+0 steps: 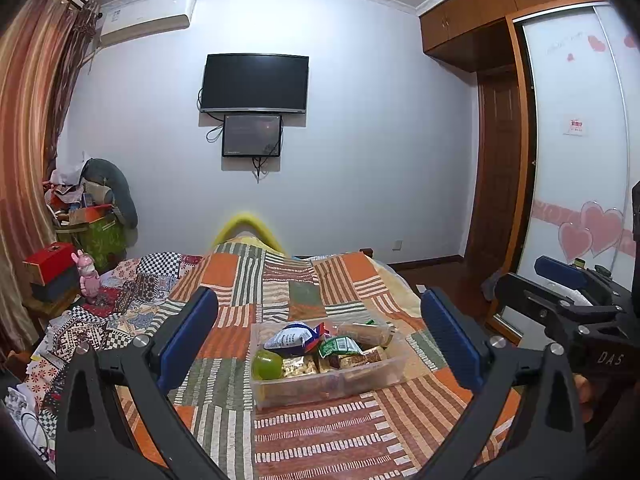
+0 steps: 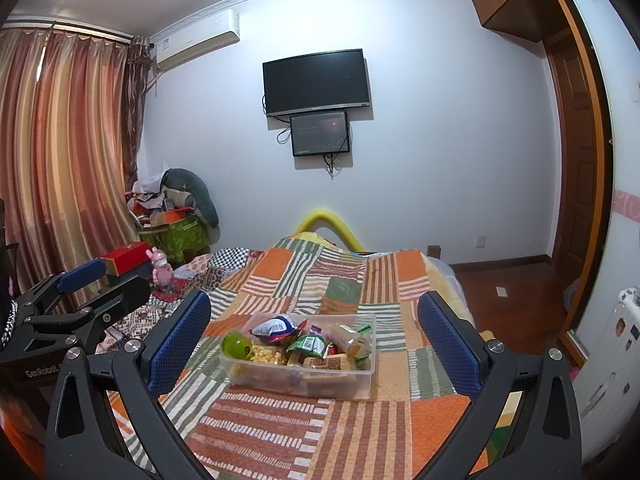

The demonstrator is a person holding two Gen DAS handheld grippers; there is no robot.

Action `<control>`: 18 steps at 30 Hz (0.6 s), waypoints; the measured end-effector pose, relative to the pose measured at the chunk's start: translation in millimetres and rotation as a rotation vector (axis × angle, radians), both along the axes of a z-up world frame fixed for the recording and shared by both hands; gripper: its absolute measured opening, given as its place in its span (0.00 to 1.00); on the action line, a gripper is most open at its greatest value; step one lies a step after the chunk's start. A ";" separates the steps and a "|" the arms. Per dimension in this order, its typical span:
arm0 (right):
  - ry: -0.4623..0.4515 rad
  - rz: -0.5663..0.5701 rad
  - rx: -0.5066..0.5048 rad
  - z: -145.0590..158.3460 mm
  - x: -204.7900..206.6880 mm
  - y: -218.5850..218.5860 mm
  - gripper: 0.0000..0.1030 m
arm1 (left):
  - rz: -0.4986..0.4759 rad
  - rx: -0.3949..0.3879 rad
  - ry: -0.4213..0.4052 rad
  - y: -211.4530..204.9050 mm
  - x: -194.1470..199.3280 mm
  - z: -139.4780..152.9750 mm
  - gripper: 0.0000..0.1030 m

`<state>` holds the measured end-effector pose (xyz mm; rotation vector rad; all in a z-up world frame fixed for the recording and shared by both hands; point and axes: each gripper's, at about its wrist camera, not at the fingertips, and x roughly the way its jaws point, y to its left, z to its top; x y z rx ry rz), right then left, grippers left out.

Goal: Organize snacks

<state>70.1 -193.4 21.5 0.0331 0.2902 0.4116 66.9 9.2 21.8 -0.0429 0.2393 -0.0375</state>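
Currently, the left hand-held gripper (image 1: 320, 344) hovers above the bed (image 1: 280, 280), fingers spread wide, gripping nothing. The right hand-held gripper (image 2: 314, 344) is likewise spread wide and empty. A clear plastic bin (image 2: 362, 384) sits on the patchwork quilt (image 2: 360, 432) between both sets of blue pads (image 2: 176, 344), untouched. Inside the bin: a green apple (image 2: 237, 345) at 9 o'clock, a blue-and-white snack bag (image 2: 276, 326) at 12 o'clock, a green packet (image 2: 308, 345) at centre, wrapped bars (image 2: 328, 362) toward 5 o'clock.
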 end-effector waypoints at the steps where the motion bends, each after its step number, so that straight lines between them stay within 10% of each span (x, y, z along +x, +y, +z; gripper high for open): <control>1: -0.001 -0.001 0.000 -0.4 -0.2 0.1 1.00 | -0.001 -0.001 0.000 0.2 -0.4 0.2 1.00; 18: -0.003 0.000 -0.002 0.6 -1.5 1.6 1.00 | -0.006 -0.022 0.013 4.0 1.1 -1.1 1.00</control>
